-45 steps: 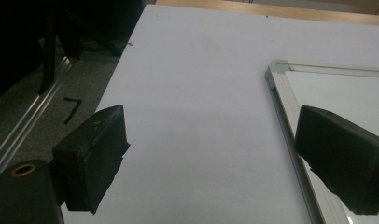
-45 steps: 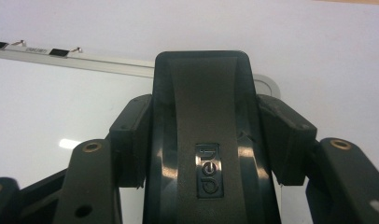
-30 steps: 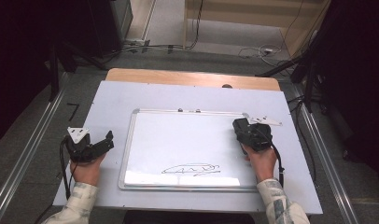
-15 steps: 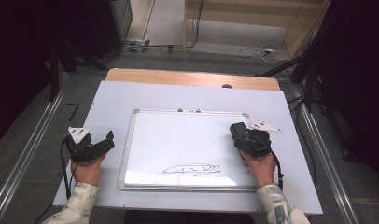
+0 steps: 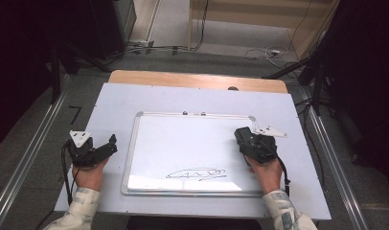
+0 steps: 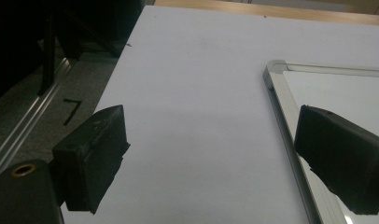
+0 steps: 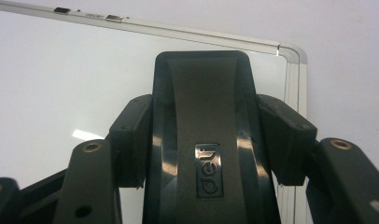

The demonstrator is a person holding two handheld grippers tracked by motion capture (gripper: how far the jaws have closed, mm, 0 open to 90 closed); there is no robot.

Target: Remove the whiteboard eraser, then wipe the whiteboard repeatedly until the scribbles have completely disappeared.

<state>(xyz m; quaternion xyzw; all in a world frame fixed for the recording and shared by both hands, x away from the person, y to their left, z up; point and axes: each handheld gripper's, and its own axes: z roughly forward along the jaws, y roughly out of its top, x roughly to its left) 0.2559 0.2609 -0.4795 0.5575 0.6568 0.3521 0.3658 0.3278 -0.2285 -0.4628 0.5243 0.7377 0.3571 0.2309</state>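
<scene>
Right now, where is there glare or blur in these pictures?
High view: a bright glare patch on the whiteboard near its front edge, under the drawing; surroundings very dark. Right gripper view: sheen on the black eraser held in the right claw. Left gripper view: the open left claw looks soft and out of focus.

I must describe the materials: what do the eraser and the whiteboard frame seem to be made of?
Eraser: likely glossy black plastic, since it shows sharp reflections and a moulded logo. Whiteboard frame: probably brushed aluminium, silvery-grey with rounded corner pieces. The right gripper clamps the eraser.
</scene>
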